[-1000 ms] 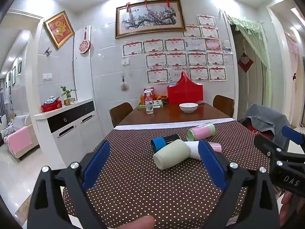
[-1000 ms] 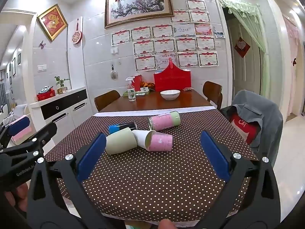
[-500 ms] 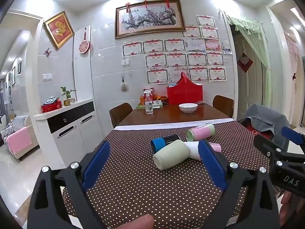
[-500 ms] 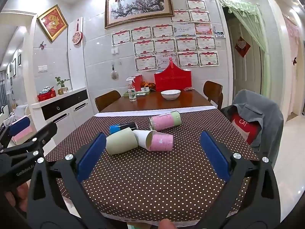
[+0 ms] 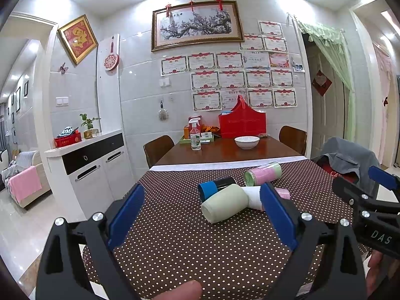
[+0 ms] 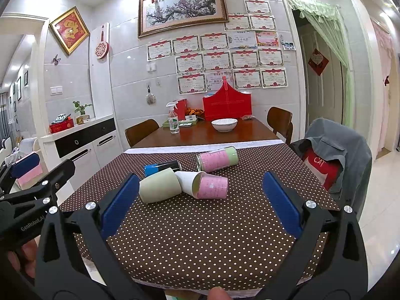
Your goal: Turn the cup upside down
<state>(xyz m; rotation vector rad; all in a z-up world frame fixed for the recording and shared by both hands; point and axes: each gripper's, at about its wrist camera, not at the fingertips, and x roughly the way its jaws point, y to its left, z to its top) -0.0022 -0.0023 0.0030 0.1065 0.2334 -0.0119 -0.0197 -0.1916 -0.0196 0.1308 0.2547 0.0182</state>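
Several cups lie on their sides on the brown polka-dot tablecloth (image 6: 200,237): a pale green cup (image 6: 160,186) (image 5: 225,206), a white and pink cup (image 6: 207,183), a blue and black cup (image 6: 162,167) (image 5: 216,190), and a pink and green cup (image 6: 217,158) (image 5: 262,174). My left gripper (image 5: 200,218) is open and empty above the near table edge, short of the cups. My right gripper (image 6: 200,206) is open and empty, also short of the cups.
Beyond the cloth, the wooden table (image 6: 205,136) holds a white bowl (image 6: 224,124), a spray bottle (image 6: 173,122) and a red box (image 6: 227,105). A chair with a grey jacket (image 6: 335,155) stands at the right. A white sideboard (image 6: 82,142) stands at the left.
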